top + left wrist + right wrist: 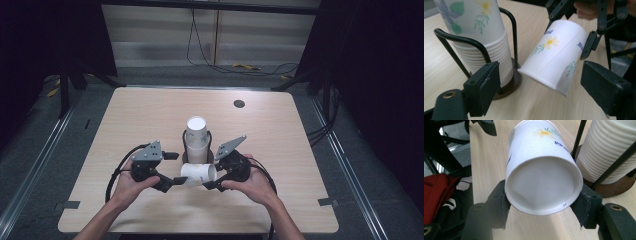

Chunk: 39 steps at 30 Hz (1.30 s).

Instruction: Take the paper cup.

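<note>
White flower-printed paper cup lies sideways, clamped by right gripper fingers; left gripper fingers spread wide; beside them, stacked cups fill a wire holder.

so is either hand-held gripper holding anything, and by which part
The right hand-held gripper holds a paper cup lying sideways, clamped at its base end. The left hand-held gripper is open beside the cup's rim end, gripping nothing.

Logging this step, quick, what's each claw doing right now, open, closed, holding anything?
Left claw: open, its jaws stand either side of the paper cup without pressing it.
Right claw: closed on the paper cup's base end, holding it on its side.
</note>
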Each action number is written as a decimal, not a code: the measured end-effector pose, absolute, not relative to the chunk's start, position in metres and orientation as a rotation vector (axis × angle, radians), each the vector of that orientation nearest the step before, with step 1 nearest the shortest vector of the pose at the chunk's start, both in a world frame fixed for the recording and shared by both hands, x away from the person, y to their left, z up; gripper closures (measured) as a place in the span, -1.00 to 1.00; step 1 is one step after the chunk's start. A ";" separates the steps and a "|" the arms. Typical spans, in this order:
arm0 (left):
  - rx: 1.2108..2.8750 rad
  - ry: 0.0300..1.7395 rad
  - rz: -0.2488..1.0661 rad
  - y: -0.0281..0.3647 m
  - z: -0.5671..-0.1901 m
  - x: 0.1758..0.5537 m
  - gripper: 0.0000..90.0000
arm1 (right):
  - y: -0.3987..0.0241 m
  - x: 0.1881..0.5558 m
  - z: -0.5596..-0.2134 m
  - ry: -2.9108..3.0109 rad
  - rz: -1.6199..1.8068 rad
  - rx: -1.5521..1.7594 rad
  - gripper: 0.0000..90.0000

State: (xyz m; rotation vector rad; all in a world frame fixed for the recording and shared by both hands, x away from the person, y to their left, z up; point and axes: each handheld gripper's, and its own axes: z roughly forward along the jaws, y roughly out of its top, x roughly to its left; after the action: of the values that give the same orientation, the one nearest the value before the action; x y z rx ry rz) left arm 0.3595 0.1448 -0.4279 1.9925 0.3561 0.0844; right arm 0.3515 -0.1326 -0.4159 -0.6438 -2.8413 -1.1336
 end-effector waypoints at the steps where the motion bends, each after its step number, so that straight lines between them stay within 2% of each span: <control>1: 1.982 0.366 0.079 0.146 -0.428 0.360 -0.65 | -0.133 0.351 -0.416 -2.840 -1.135 -0.647 -0.15; 39: 1.876 0.375 0.059 0.149 -0.427 0.358 -0.65 | -0.154 0.353 -0.407 -2.674 -1.465 -0.670 -0.15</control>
State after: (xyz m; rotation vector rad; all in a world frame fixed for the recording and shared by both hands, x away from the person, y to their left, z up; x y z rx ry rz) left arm 0.3584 0.1490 -0.4274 1.8759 0.3748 0.0591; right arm 0.3533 -0.1539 -0.4069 -0.6697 -2.6736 -1.4652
